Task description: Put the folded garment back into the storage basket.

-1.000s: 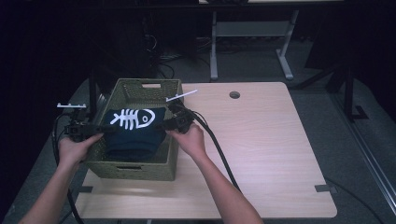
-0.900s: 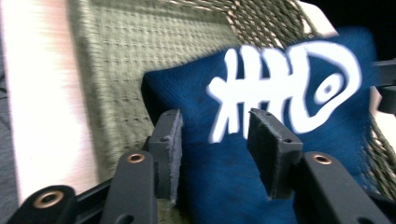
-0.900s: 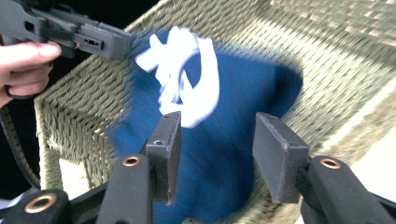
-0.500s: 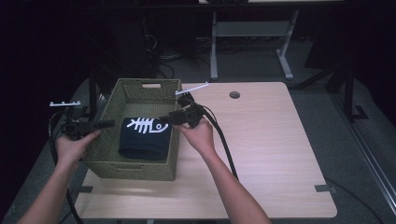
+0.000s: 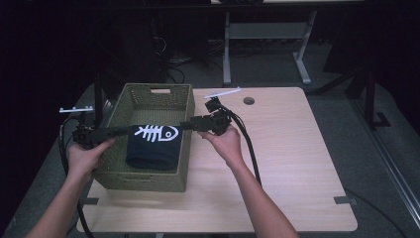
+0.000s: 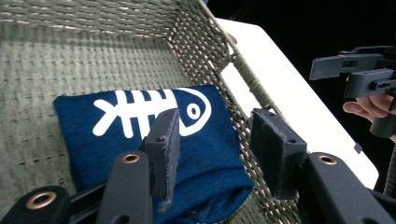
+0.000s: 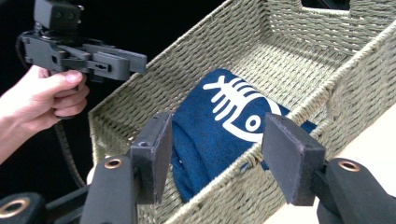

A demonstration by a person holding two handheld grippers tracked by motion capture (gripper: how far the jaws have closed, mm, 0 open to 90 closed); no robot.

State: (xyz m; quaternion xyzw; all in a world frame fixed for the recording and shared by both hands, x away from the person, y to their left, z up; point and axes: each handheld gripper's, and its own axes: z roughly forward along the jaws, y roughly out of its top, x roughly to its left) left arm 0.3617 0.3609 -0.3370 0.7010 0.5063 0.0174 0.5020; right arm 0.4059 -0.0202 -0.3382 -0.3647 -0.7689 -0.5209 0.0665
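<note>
With folded navy shirt (image 5: 152, 146) lying in basket (image 5: 148, 176), both my tongs, left (image 5: 124, 131) & right (image 5: 187, 124), hang open, empty; placing looks done. Next: prob. pull clear of basket.

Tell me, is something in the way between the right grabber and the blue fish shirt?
Yes. The basket's woven side wall runs across in front of the right gripper, whose open jaws sit outside it, with the folded shirt inside on the basket floor. Going over the rim looks clear from above.
</note>
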